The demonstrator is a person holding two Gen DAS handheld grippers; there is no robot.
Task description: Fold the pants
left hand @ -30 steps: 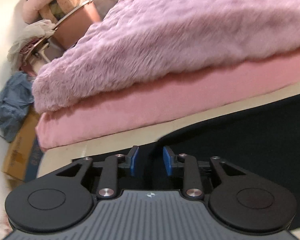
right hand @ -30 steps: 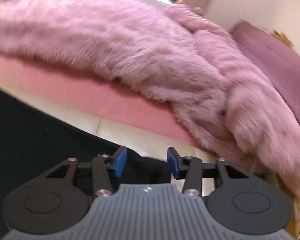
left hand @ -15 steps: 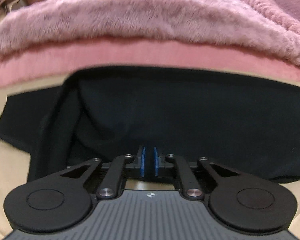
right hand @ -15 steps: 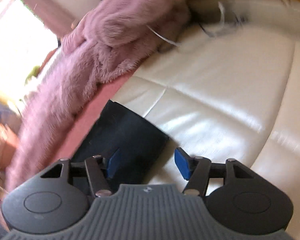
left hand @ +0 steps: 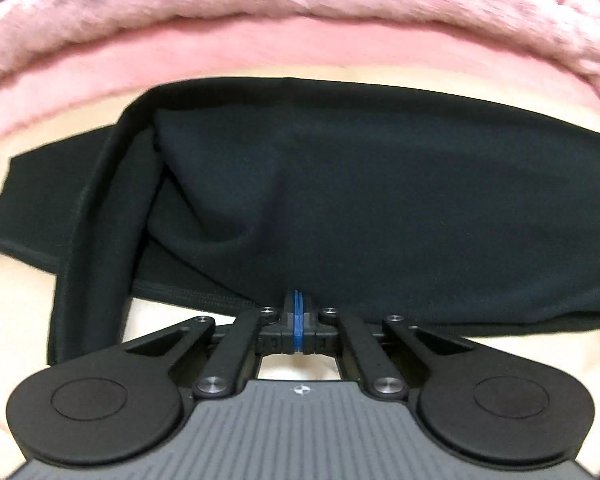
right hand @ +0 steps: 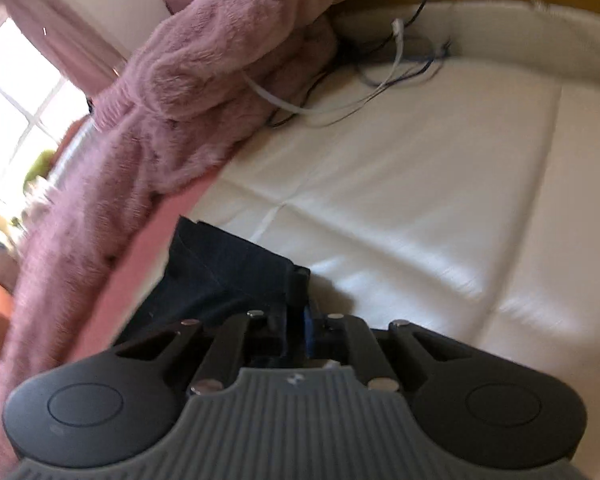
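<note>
Bedding fills the space ahead of both grippers: a cream quilted mattress (right hand: 420, 200), then a fluffy pink blanket (left hand: 300, 4) heaped along its far edge. Black pants (left hand: 360, 184) lie spread on the mattress directly ahead of the left gripper (left hand: 298, 314), whose blue pads are pinched together at the near hem. The right gripper (right hand: 300, 320) is clamped on a corner of the pants. Tangled cables (right hand: 384, 80) lie far ahead of it. No readable writing shows.
</note>
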